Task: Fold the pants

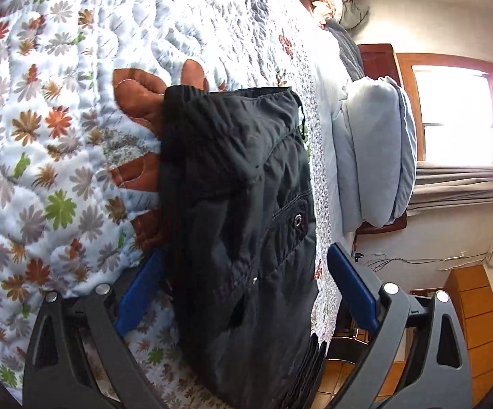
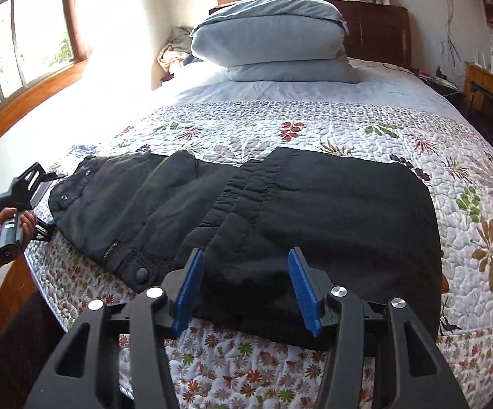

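Observation:
Black pants [image 2: 314, 204] lie folded across the flowered quilt [image 2: 314, 119]. The leg part is doubled over the upper part, and the waist button [image 2: 142, 274] and zip show at the near left. My right gripper [image 2: 246, 289] is open, its blue pads apart just over the near edge of the folded cloth, pressing on nothing. A hand holds my left gripper [image 2: 46, 201] at the left end of the pants. In the left wrist view, the left gripper [image 1: 246, 289] stands wide open. The pants [image 1: 239, 187] run between its pads, and neither pad presses on them.
Two pale blue pillows [image 2: 270, 34] are stacked against the dark headboard [image 2: 379, 30] at the far end. Windows [image 2: 24, 41] stand on the left and behind the bed. A wooden side table [image 2: 492, 85] with small items is at the right. Wooden floor [image 1: 345, 375] shows past the bed edge.

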A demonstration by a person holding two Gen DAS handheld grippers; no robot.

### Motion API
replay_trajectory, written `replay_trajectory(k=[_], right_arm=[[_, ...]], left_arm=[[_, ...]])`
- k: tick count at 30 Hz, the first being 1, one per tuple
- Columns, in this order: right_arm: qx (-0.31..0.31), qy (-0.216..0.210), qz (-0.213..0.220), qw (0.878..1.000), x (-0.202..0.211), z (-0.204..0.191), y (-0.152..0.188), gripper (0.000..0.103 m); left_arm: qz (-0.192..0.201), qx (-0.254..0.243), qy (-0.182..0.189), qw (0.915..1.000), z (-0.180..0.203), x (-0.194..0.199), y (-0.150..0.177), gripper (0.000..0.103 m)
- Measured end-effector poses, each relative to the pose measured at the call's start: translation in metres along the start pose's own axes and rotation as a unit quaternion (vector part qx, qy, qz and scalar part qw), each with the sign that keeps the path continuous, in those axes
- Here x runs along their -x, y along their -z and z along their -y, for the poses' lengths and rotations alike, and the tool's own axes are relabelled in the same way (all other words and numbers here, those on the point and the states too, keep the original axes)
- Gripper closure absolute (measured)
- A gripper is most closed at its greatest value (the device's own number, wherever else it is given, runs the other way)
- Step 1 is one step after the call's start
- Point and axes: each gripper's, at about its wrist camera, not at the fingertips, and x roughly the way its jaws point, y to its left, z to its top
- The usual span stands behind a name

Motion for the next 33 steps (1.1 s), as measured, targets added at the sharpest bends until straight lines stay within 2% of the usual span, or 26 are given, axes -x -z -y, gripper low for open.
replay_trajectory(k=[2,4,6,11,13,15,16,17,18,19,20,26,28,30,33], right_arm=[[-0.016,0.004,0.005,1.000,0.003,0.007,0.000,0.039],[-0.028,0.005,0.009,1.000,0.005,0.011,-0.001,0.039],[-0.036,0.010,0.012,0.999,0.006,0.015,-0.001,0.039],[-0.040,0.009,0.010,0.999,0.005,0.017,0.000,0.039],[-0.043,0.011,0.009,0.999,0.004,0.018,0.001,0.039],[-0.049,0.011,0.008,0.999,0.003,0.021,0.002,0.039],[-0.053,0.010,0.007,0.999,0.002,0.022,0.004,0.039],[-0.056,0.010,0.007,0.998,0.002,0.023,0.005,0.039],[-0.059,0.011,0.007,0.998,0.001,0.024,0.005,0.039],[-0.061,0.011,0.006,0.998,0.001,0.025,0.006,0.039],[-0.061,0.011,0.005,0.998,0.000,0.026,0.007,0.039],[-0.066,0.014,0.004,0.998,0.002,0.030,0.012,0.039],[-0.069,0.016,0.004,0.997,0.002,0.032,0.013,0.039],[-0.075,0.019,0.005,0.997,0.003,0.036,0.015,0.039],[-0.082,0.020,0.009,0.996,0.005,0.042,0.016,0.039]], left_arm=[[0.001,-0.014,0.024,0.9996,0.008,-0.007,-0.002,0.009],[0.002,-0.023,0.037,0.9990,0.015,-0.017,-0.004,0.009],[-0.007,-0.032,0.035,0.9989,0.020,-0.031,-0.006,0.009],[0.005,-0.058,0.027,0.9980,0.030,-0.042,0.000,0.009],[0.008,-0.060,0.025,0.9978,0.032,-0.041,0.001,0.014],[0.011,-0.047,0.008,0.9988,0.030,-0.042,0.001,0.029],[0.013,-0.039,0.004,0.9992,0.028,-0.041,0.000,0.032],[0.012,-0.033,0.000,0.9994,0.026,-0.040,-0.002,0.040],[0.009,-0.031,-0.009,0.9995,0.025,-0.041,-0.002,0.058],[0.007,-0.029,-0.021,0.9993,0.024,-0.041,-0.003,0.069],[0.007,-0.028,-0.025,0.9993,0.023,-0.041,-0.003,0.075],[0.023,-0.067,-0.044,0.9965,0.040,-0.038,0.000,0.086],[0.034,-0.098,-0.051,0.9933,0.054,-0.034,0.005,0.087],[0.048,-0.146,-0.065,0.9859,0.072,-0.031,0.015,0.087],[0.069,-0.231,-0.082,0.9671,0.107,-0.025,0.034,0.087]])
